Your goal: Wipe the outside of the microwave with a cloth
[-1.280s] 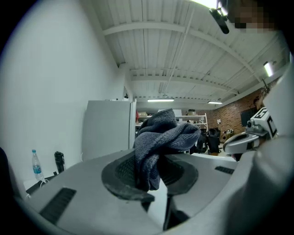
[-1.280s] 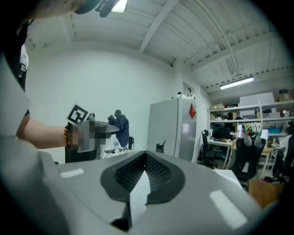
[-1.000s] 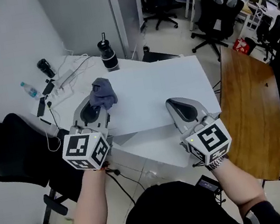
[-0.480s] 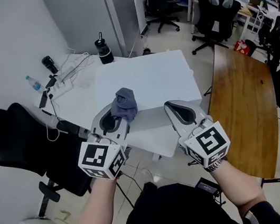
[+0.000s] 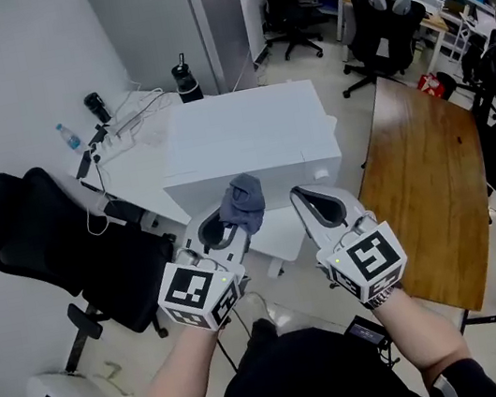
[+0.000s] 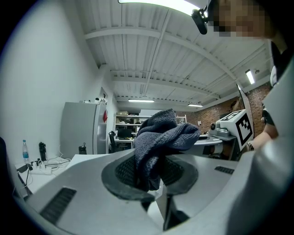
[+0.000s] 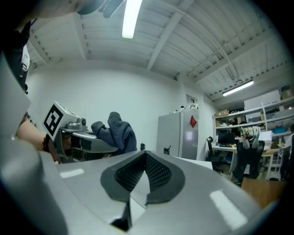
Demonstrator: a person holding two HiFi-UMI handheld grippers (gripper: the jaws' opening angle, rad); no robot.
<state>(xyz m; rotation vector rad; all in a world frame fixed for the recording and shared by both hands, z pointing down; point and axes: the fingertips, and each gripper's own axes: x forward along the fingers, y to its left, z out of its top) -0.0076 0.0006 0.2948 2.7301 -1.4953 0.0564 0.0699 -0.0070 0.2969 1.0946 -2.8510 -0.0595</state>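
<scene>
One cloth (image 5: 244,201) (grey), end inside left gripper (image 5: 229,233)

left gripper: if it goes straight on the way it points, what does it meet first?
Most likely the near side of the white microwave. The left gripper is shut on the grey cloth, so the cloth would touch first. Its height relative to the top edge is unclear.

We see the cloth (image 5: 243,205), a dark grey-blue knitted rag, bunched into a lump and pinched between the jaws of the left gripper (image 5: 231,225), its folds sticking up above them. It hangs just before the near face of the microwave (image 5: 247,136), a plain white box; whether they touch we cannot tell.
</scene>
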